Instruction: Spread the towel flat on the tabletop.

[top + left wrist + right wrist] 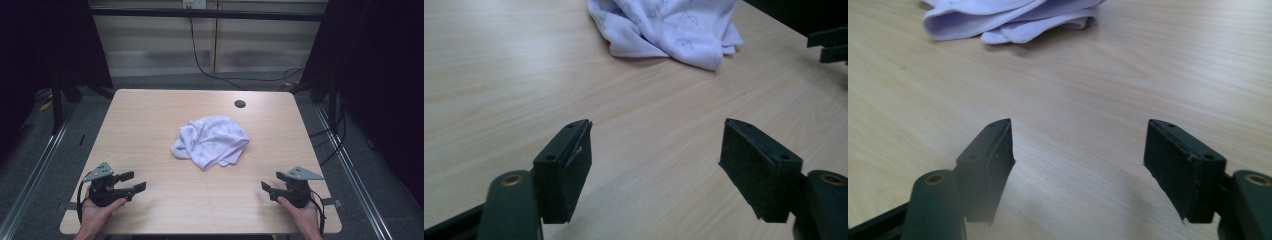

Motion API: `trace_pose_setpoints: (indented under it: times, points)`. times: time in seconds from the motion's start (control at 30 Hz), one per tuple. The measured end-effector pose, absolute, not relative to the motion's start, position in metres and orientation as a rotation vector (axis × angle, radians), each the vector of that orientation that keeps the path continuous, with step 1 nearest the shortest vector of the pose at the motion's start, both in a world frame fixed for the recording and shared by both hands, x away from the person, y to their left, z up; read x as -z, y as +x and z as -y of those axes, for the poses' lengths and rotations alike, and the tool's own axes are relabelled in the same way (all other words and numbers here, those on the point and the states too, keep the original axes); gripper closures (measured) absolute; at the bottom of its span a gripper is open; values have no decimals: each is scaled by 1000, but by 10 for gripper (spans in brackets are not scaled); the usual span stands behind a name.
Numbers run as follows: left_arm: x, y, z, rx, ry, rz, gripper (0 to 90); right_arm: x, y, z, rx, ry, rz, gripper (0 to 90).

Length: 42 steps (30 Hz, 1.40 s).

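both grippers, the left gripper (134,182) and the right gripper (270,182), are held with jaws spread wide and empty at the table's (150,120) near corners; the crumpled white cloth (211,140) is seen mid-table, well apart from both.

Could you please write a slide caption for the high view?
Crumpled white cloth at the centre of the wooden table, left tool and right tool open near the front edge.
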State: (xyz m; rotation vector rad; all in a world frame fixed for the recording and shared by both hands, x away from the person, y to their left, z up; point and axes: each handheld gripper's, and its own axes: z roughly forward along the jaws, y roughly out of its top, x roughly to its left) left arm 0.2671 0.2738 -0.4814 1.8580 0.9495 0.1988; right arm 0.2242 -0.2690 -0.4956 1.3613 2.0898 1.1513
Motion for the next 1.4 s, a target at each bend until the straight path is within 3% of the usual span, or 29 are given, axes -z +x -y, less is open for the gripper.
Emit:
trace_pose_setpoints:
  times: [0.53,0.97,1.4]
  points:
    - [484,266,-272,-162,1887,-941,272,476,231,265,-1247,1354,-2156,273]
    - [484,265,-268,-130,1886,-928,274,466,283,231,-1296,1210,-2289,361]
    - [484,265,-270,-140,1874,-940,279,454,342,203,-1393,1212,-2333,325]
